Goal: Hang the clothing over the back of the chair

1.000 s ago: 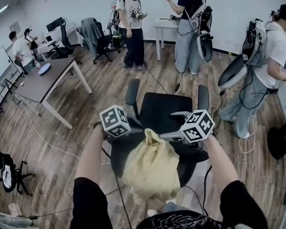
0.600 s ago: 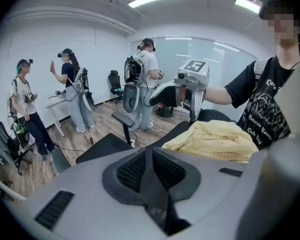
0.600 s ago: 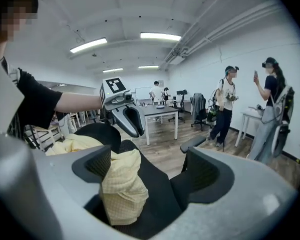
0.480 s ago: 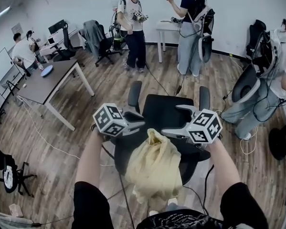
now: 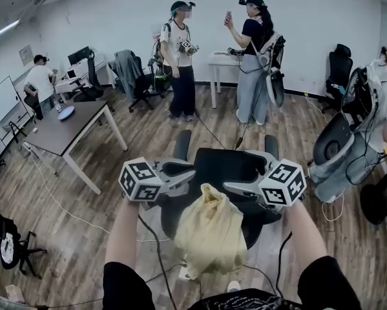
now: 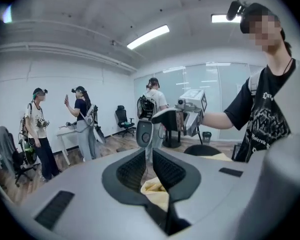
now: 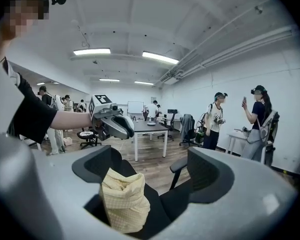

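Note:
The pale yellow clothing hangs bunched between my two grippers, in front of the black office chair. My left gripper is shut on the clothing's top; yellow cloth shows pinched low between its pads. My right gripper stands open just right of the cloth's top. In the right gripper view the clothing rests against the left finger, with a wide gap to the other finger and the chair behind. The cloth's lower end hangs near my body.
Two people stand beyond the chair by a white table. Another person with a chair stands at the right. A grey table is at the left. Cables run over the wooden floor.
Both grippers have risen and drawn slightly apart, lifting the clothing higher in front of the chair. The head view has tilted up, showing more of the room.

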`<action>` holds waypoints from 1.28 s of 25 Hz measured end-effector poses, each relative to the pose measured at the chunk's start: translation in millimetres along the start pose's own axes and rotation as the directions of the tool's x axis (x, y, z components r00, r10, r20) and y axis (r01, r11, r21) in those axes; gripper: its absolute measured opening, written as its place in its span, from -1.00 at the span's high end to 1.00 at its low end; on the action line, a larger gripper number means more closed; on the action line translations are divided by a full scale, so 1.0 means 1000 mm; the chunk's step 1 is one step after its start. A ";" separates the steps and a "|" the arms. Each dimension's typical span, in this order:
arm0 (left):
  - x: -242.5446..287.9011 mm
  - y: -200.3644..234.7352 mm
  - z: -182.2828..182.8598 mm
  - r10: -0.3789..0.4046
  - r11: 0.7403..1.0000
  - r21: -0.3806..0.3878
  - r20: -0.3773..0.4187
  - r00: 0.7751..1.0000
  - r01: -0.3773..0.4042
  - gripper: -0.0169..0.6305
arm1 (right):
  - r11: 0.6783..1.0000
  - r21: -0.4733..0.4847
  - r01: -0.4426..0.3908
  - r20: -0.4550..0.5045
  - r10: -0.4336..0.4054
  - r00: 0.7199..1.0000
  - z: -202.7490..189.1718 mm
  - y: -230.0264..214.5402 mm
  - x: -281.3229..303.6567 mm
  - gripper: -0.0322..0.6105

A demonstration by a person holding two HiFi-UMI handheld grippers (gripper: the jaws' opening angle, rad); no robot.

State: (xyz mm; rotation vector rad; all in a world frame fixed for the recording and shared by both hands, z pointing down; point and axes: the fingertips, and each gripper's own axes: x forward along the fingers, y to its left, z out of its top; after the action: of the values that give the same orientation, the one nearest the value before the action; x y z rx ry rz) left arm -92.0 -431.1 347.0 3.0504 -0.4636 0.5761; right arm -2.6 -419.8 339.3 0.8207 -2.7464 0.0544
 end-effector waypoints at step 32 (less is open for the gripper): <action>-0.099 -0.155 0.005 0.423 0.906 -0.158 0.295 0.857 -0.393 0.86 | 0.986 0.056 0.155 0.184 -0.163 0.969 0.005 0.135 -0.062 -0.12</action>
State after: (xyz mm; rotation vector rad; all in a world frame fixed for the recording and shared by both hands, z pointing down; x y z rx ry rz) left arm -134.0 -254.7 315.0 2.9657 -1.1327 0.0358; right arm -27.2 -274.1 322.9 1.1082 -2.8499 0.0015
